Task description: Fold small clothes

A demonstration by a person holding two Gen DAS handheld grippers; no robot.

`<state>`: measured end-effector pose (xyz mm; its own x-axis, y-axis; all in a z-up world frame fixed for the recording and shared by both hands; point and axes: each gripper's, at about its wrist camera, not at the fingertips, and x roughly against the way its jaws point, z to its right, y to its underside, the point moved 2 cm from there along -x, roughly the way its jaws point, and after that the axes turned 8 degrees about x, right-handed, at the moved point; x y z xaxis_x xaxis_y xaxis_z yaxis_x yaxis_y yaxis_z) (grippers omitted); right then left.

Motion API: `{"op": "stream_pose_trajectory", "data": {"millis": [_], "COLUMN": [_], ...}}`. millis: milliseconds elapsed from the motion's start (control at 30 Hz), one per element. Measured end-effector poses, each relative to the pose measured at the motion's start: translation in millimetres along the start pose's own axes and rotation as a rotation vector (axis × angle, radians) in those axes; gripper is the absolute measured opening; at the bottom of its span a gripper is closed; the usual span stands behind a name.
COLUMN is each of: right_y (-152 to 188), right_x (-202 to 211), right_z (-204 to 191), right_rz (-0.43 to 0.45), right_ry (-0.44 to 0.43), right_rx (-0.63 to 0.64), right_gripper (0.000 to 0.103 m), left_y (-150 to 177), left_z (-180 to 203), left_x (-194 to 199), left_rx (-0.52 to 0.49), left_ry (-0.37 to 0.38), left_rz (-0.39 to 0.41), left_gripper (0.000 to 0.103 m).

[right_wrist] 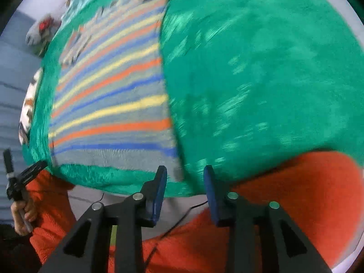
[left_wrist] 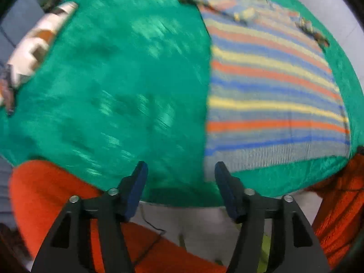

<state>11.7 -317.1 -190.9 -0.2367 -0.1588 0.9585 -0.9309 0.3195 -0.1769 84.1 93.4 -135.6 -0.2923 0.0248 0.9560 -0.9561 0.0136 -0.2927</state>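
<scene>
A striped knitted garment (left_wrist: 273,91) in grey, blue, orange and yellow lies flat on a green fuzzy cloth (left_wrist: 125,79). In the left wrist view it fills the right half; in the right wrist view the garment (right_wrist: 109,100) is at the left. My left gripper (left_wrist: 180,170) is open and empty, above the near edge of the cloth, just left of the garment's near corner. My right gripper (right_wrist: 185,175) is open and empty, above the near edge, just right of the garment's near corner. Both views are blurred by motion.
The green cloth (right_wrist: 261,79) covers the table. A white and brown patterned item (left_wrist: 38,50) lies at the far left edge. The person's orange sleeves (left_wrist: 45,193) (right_wrist: 284,200) are close below. A dark cable (right_wrist: 182,218) hangs under the table edge.
</scene>
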Motion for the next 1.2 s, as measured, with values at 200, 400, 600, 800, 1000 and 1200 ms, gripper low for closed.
{"op": "stream_pose_trajectory", "data": {"millis": [200,400,600,800,1000,1200], "right_y": [-58.5,-120.6,-101.8,-63.3,-67.9,-97.8], "right_x": [42.1,-2.4,-77.2,-67.6,-42.9,6.5], "right_z": [-22.3,-94.7,-93.4,-76.0,-87.3,-100.5], "right_rz": [0.179,0.309,0.215,0.207,0.176,0.25], "right_ry": [0.125,-0.066,0.029,0.095,0.084,0.108], "right_rx": [0.145,0.231,0.235,0.177,0.151,0.329], "right_gripper": [0.034,0.035,0.034,0.034,0.035,0.06], "left_y": [-62.1,-92.5,-57.0,-27.1,-47.1,-70.9], "left_z": [36.0,129.3,112.1,70.9,69.0,98.5], "left_x": [39.8,-14.3,-86.9,-75.9,-34.6,-16.9], "left_rx": [-0.048,-0.175,-0.169,-0.144,-0.109,-0.129], "left_ry": [0.097,0.157,0.065,0.013,0.056,0.073], "left_rz": [0.201,0.242,0.102,0.072,0.149,0.254], "left_gripper": [0.086,0.089,0.081,0.085,0.086,0.091]}}
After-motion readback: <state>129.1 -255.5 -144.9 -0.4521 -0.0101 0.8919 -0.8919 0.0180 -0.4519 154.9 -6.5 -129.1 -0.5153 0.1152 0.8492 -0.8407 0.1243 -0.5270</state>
